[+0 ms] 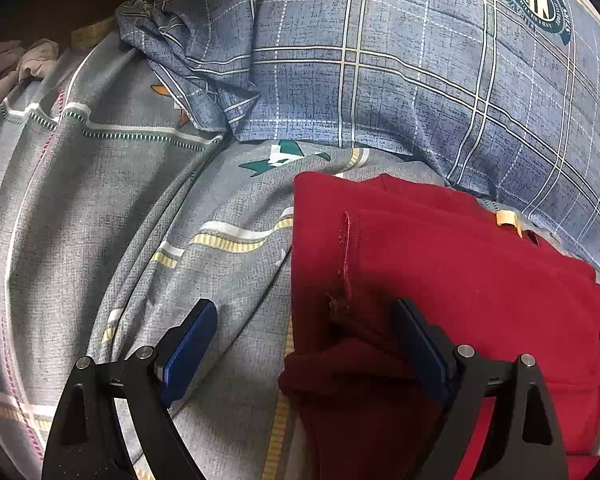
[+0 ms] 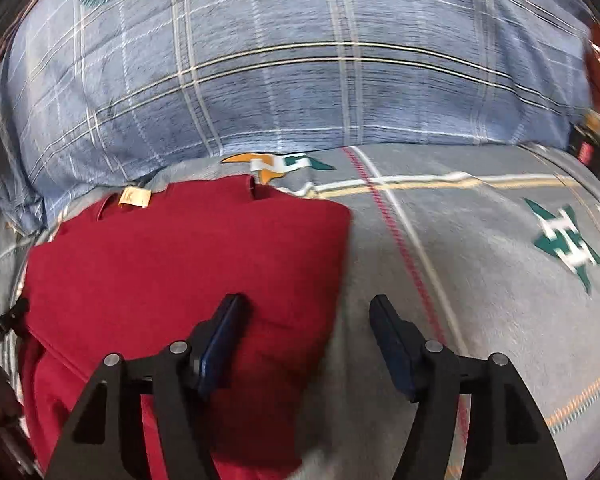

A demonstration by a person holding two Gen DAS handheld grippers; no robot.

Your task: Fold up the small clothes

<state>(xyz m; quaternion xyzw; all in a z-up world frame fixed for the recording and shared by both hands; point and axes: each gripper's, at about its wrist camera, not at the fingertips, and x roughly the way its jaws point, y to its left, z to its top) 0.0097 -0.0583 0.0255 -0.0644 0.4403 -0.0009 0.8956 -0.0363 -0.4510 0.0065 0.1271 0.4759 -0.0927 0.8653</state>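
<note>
A dark red garment lies partly folded on the grey patterned bed sheet, with a beige neck label at its far edge. My left gripper is open over the garment's left edge; its right finger is over the red cloth, its left finger over the sheet. In the right wrist view the same red garment lies at the left. My right gripper is open over its right edge, left finger over the cloth, right finger over the sheet. This view is motion-blurred.
A large blue plaid pillow lies just beyond the garment, also in the right wrist view. Crumpled pale clothes sit at the far left of the bed. Dark objects lie at the right edge.
</note>
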